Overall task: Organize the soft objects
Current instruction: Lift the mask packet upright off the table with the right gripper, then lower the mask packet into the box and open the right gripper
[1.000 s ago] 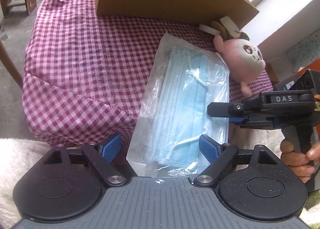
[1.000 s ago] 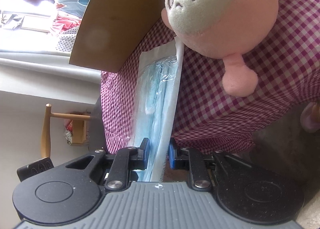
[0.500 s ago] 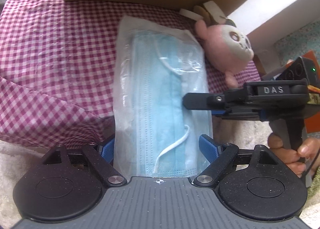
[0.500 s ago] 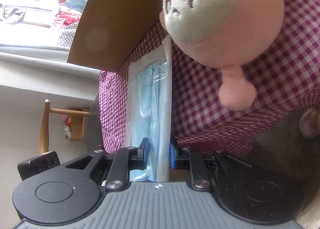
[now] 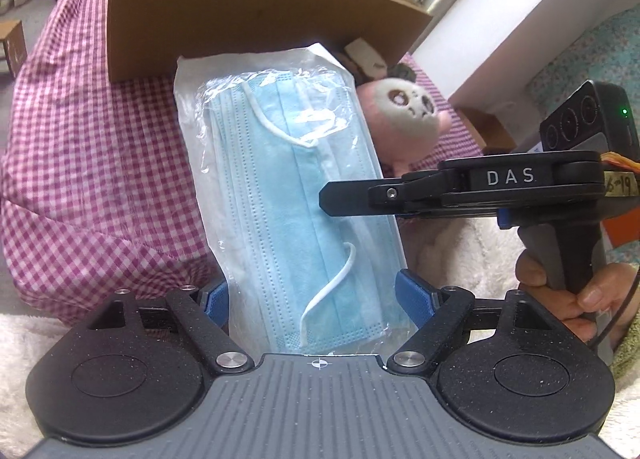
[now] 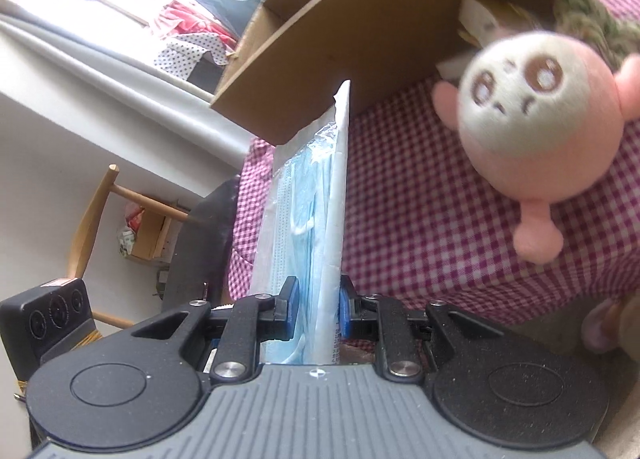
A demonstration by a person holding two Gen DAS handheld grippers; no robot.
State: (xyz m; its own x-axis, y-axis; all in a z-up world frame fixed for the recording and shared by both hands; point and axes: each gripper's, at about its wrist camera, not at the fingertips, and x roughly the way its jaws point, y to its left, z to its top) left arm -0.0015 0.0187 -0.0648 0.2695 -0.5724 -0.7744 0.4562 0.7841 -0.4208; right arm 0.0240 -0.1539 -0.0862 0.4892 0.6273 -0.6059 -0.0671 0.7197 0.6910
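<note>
A clear pack of blue face masks hangs in the air over the checked cloth. My right gripper comes in from the right, shut on the pack's right edge; in the right wrist view the pack stands edge-on between its pads. My left gripper spans the pack's near end, jaws closing, and its blue pads touch both long edges. A pink and cream plush toy lies on the cloth beside the pack, loose.
An open cardboard box stands on the cloth just behind the pack and the plush. White fleece lies below the cloth's edge. A person's hand holds the right gripper's handle. A wooden chair stands off to the left.
The pack rose off the cloth and now stands steeper, squared between the left jaws. Both grippers came up, so the box's open top shows. The right view rolled, shifting the plush rightward.
</note>
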